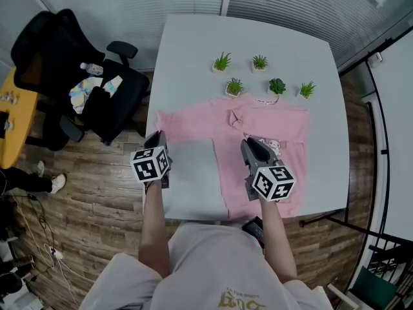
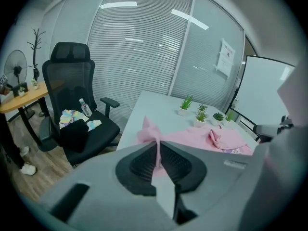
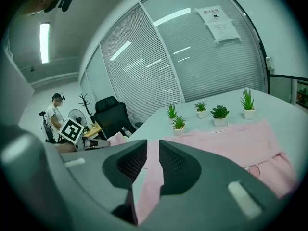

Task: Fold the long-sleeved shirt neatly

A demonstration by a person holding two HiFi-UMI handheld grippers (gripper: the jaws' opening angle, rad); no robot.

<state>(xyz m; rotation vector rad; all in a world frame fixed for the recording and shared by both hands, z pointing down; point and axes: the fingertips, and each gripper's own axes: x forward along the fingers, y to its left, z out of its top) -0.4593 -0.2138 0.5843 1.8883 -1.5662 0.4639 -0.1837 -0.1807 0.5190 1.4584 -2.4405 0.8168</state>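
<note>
**On the counter, a soft shirt pinched at two points**

On the white counter (image 1: 284, 50), the pink long-sleeved shirt (image 1: 274, 124) lies spread flat. Its collar is toward a row of small potted plants (image 1: 260, 62) and its hem toward the person. The left claw (image 2: 158, 150) is clamped tight on the end of the sleeve (image 2: 150, 129) near the counter's left edge, drawing a small peak of cloth up off the surface. The right claw (image 3: 148, 154) is over the side of the shirt's body nearest that sleeve. Its jaws are narrowly apart, with a pink fold filling the gap and running back toward the camera, which reads as a grip on doubled cloth. A bunched piece, likely the other sleeve (image 1: 237, 118), rests on the chest.

The fabric looks thin, light and limp. It will probably sag between the two holds and wrinkle if dragged along the surface. The best holds are likely the seams and edges (cuff, shoulder, side hem), where thicker layers make a pinch less likely to slip.
</note>
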